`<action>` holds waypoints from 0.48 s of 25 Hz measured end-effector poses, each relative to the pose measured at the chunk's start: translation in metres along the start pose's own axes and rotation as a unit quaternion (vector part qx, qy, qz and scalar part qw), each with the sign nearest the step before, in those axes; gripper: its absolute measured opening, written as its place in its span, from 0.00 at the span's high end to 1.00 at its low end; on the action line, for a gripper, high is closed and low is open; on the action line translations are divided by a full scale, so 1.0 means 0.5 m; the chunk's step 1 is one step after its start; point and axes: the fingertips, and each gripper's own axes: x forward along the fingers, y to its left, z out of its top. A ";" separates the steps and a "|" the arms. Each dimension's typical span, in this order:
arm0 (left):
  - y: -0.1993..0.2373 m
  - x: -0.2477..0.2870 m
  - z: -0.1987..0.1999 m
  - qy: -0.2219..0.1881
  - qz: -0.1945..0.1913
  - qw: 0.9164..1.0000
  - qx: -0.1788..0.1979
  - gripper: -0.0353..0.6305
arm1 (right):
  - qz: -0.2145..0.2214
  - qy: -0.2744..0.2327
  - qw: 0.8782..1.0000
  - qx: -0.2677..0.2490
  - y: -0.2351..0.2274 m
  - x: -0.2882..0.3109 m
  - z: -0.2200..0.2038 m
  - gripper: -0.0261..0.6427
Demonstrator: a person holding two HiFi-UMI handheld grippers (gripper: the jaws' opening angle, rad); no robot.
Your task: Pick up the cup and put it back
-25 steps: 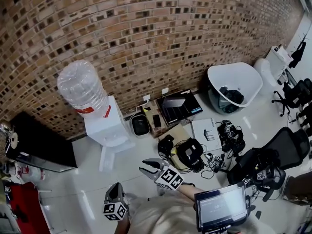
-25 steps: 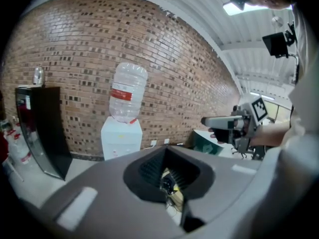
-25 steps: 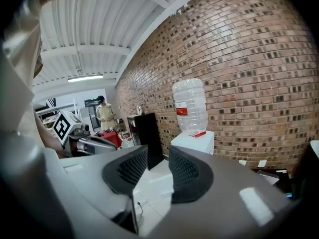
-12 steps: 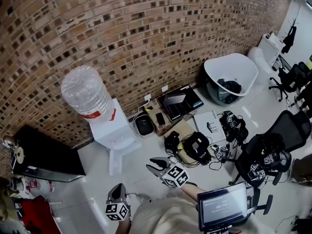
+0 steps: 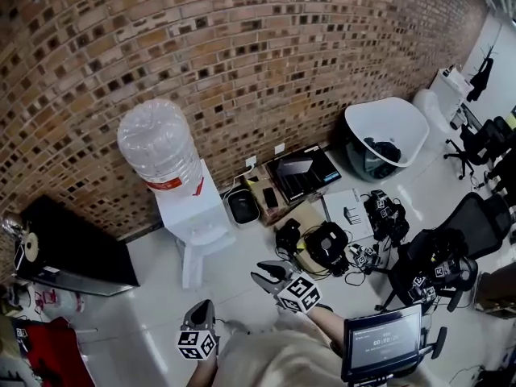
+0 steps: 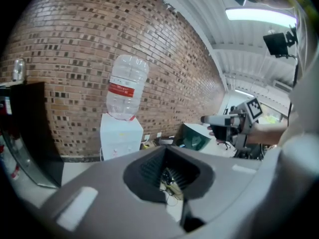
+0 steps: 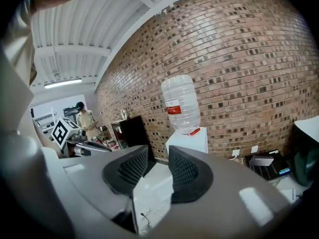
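Observation:
I cannot pick out a cup for certain; a shiny glass-like vessel (image 6: 18, 69) stands on top of a black cabinet (image 5: 72, 252). A white water dispenser (image 5: 193, 216) with a clear upturned bottle (image 5: 157, 147) stands against the brick wall ahead. My left gripper (image 5: 203, 306) hangs low in front of me, its jaws (image 6: 165, 151) meeting at the tips with nothing in them. My right gripper (image 5: 266, 274) points toward the dispenser from well short of it. Its pads (image 7: 185, 171) stand a little apart, with only floor showing between them.
Cables, black gear and cases (image 5: 322, 248) litter the white floor right of the dispenser. A laptop-like case (image 5: 302, 172) and a white tub (image 5: 385, 131) sit by the wall. Office chairs (image 5: 476, 232) stand at the right. A person (image 7: 85, 117) stands far off.
The view has swung so the dispenser sits further right and nearer. Both grippers drifted slightly right and down in the picture, with their jaws unchanged.

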 end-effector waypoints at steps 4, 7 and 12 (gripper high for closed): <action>0.007 0.003 0.001 -0.003 -0.009 1.000 -0.011 0.94 | -0.033 -0.026 0.999 0.006 -0.061 -0.035 0.051 0.78; 0.015 0.002 0.002 -0.002 -0.011 1.000 -0.014 0.94 | -0.052 -0.037 0.998 0.001 -0.093 -0.057 0.088 0.78; 0.023 0.008 0.001 0.002 -0.010 1.000 -0.017 0.94 | -0.052 -0.050 0.997 0.004 -0.095 -0.068 0.113 0.88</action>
